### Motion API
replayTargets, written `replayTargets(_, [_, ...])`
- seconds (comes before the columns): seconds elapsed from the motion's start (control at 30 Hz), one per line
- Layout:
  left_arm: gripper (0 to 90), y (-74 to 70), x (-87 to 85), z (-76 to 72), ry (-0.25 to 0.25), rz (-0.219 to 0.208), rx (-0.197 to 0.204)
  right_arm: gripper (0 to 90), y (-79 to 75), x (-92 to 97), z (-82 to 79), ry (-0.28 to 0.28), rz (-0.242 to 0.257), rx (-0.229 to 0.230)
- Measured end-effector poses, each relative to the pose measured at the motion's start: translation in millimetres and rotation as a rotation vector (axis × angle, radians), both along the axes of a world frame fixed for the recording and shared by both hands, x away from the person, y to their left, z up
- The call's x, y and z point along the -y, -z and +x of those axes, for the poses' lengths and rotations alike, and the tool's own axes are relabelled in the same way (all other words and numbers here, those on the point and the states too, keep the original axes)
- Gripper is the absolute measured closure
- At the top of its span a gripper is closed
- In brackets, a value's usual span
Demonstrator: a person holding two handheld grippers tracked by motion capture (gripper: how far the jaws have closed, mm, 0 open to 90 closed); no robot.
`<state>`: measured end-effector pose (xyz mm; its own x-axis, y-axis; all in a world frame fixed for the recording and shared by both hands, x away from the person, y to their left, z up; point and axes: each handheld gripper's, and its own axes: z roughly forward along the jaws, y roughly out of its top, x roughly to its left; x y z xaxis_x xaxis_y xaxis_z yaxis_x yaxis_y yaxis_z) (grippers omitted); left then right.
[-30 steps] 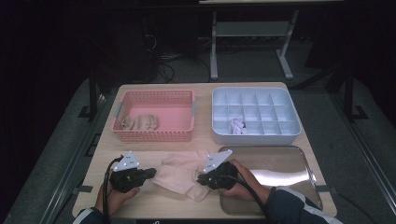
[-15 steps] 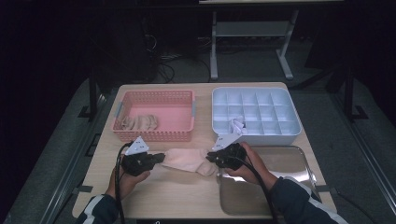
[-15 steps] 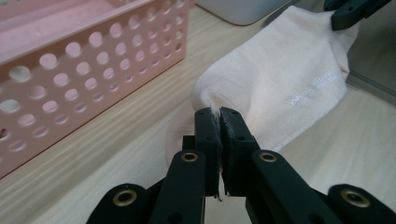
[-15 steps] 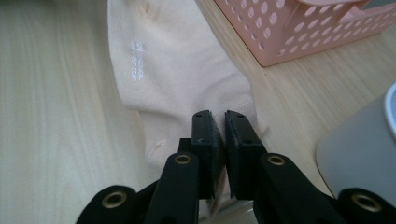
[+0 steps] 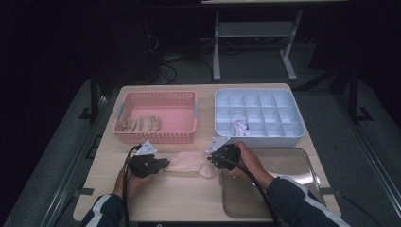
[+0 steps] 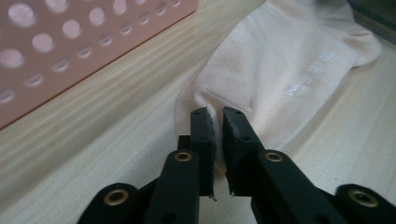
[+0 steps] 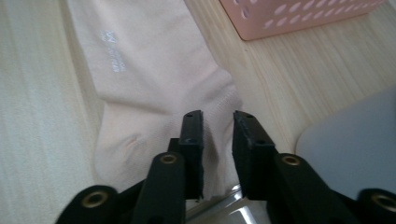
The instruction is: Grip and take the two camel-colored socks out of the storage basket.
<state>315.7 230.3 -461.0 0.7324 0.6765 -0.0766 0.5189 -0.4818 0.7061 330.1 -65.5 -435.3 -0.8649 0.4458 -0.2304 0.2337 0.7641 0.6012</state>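
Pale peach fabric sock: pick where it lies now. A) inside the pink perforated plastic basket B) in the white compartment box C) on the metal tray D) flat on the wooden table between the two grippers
D: the pale peach fabric sock lies stretched on the wooden table, between the left gripper and the right gripper, in front of the pink perforated plastic basket.

The pale peach cotton sock (image 5: 189, 162), bunched between the two hands a second ago, now lies stretched flat on the wooden table, nearer the pink plastic basket (image 5: 158, 118). The left gripper (image 5: 163, 163) and the right gripper (image 5: 211, 161) have moved away from the person and further apart. Both have just been opening their jaws, with sock fabric between each pair.
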Motion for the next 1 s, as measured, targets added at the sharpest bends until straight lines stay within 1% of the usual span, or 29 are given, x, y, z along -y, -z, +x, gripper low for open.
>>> replayTargets(0.03, [76.6, 0.0, 0.0, 0.0, 0.0, 0.0, 0.0, 70.0, 0.0, 0.0, 0.0, 0.0, 0.0, 0.0])
replayTargets(0.07, [76.5, 1.5, 0.4, 0.5, -0.014, -0.007, -0.003, 69.3, -0.1, 0.5, -0.6, 0.004, 0.007, 0.0])
replayTargets(0.13, [75.8, 2.2, 1.1, 0.4, -0.021, 0.001, 0.005, 68.7, -1.0, 1.9, -3.6, -0.012, 0.027, -0.017])
replayTargets(0.2, [75.7, 3.7, 1.1, 0.5, -0.021, 0.007, 0.007, 68.8, -0.1, 4.4, -4.2, -0.015, 0.057, -0.047])
replayTargets(0.23, [76.0, 3.7, 1.1, 0.5, -0.021, 0.007, 0.007, 68.5, 1.8, 4.6, -4.1, -0.005, 0.067, -0.063])
replayTargets(0.27, [76.5, 4.2, 1.2, 0.6, -0.021, 0.009, 0.01, 68.8, 4.8, 4.3, -3.2, 0.003, 0.064, -0.068])
replayTargets(0.3, [77.0, 4.2, 1.2, 0.6, -0.021, 0.009, 0.01, 68.8, 4.8, 4.3, -3.2, 0.003, 0.064, -0.068])
replayTargets(0.33, [77.4, 4.4, 1.2, -1.0, -0.027, 0.003, 0.007, 69.0, 12.2, 4.9, 1.5, -0.001, 0.052, -0.092])
replayTargets(0.37, [78.0, 4.4, 1.2, -1.0, -0.027, 0.003, 0.007, 69.0, 12.2, 4.9, 1.5, -0.001, 0.052, -0.092])
replayTargets(0.4, [78.3, 3.8, -0.8, -2.7, -0.017, 0.015, 0.004, 69.7, 18.6, 5.5, 3.8, -0.006, 0.044, -0.115])
replayTargets(0.43, [78.5, 3.8, -0.8, -2.7, -0.017, 0.015, 0.004, 70.0, 20.4, 5.5, 2.7, -0.004, 0.052, -0.109])
replayTargets(0.47, [78.7, 3.6, -3.9, -5.8, -0.018, 0.014, -0.002, 70.6, 20.3, 5.3, 1.8, -0.002, 0.058, -0.114])
replayTargets(0.5, [78.8, 3.3, -5.7, -7.5, -0.019, 0.014, -0.005, 71.0, 20.0, 5.4, 1.2, -0.014, 0.06, -0.12])
replayTargets(0.53, [78.8, 2.6, -7.8, -9.6, -0.02, 0.021, -0.009, 71.3, 20.5, 4.1, -1.5, -0.014, 0.082, -0.138])
replayTargets(0.57, [79.0, 2.3, -9.4, -12.6, -0.027, 0.02, -0.019, 71.4, 21.0, 3.5, -3.8, -0.025, 0.085, -0.139])
replayTargets(0.6, [79.0, 1.6, -11.9, -15.0, -0.022, 0.025, -0.02, 71.4, 21.3, 2.9, -6.4, -0.038, 0.085, -0.14])
replayTargets(0.63, [79.0, 1.7, -14.4, -18.1, -0.027, 0.015, -0.034, 71.4, 21.4, 1.0, -10.2, -0.046, 0.089, -0.143])
replayTargets(0.67, [79.2, 1.4, -17.2, -21.3, -0.026, 0.016, -0.039, 71.4, 21.4, -1.2, -14.1, -0.055, 0.089, -0.14])
replayTargets(0.7, [79.1, 1.4, -17.2, -21.3, -0.026, 0.016, -0.039, 71.4, 21.6, -2.9, -17.2, -0.071, 0.085, -0.132])
replayTargets(0.73, [79.1, 0.7, -22.0, -28.4, -0.03, 0.024, -0.035, 71.4, 21.6, -5.0, -20.6, -0.077, 0.091, -0.138])
replayTargets(0.77, [79.0, 0.7, -22.0, -28.4, -0.03, 0.024, -0.035, 71.4, 21.6, -5.0, -20.6, -0.077, 0.091, -0.138])
replayTargets(0.8, [79.0, 0.2, -26.3, -33.4, -0.034, 0.03, -0.028, 73.3, 21.7, -7.8, -24.4, -0.089, 0.083, -0.118])
replayTargets(0.83, [79.0, 0.2, -26.3, -33.4, -0.034, 0.03, -0.028, 75.3, 21.8, -8.7, -25.7, -0.091, 0.088, -0.119])
replayTargets(0.87, [78.9, -1.7, -26.4, -37.0, -0.042, 0.04, -0.021, 78.4, 21.5, -9.3, -26.1, -0.096, 0.086, -0.117])
replayTargets(0.9, [79.9, -1.7, -26.4, -37.0, -0.042, 0.04, -0.021, 82.1, 20.9, -9.7, -26.2, -0.098, 0.083, -0.109])
replayTargets(0.93, [81.2, -4.1, -26.9, -36.6, -0.034, 0.039, 0.004, 84.4, 20.4, -9.7, -25.9, -0.105, 0.082, -0.104])
replayTargets(0.97, [81.9, -4.1, -26.9, -36.6, -0.034, 0.039, 0.004, 86.0, 19.7, -10.1, -26.5, -0.106, 0.091, -0.113])
replayTargets(1.0, [82.2, -6.2, -26.8, -35.8, -0.036, 0.033, 0.018, 87.3, 18.7, -10.0, -26.6, -0.114, 0.085, -0.11])
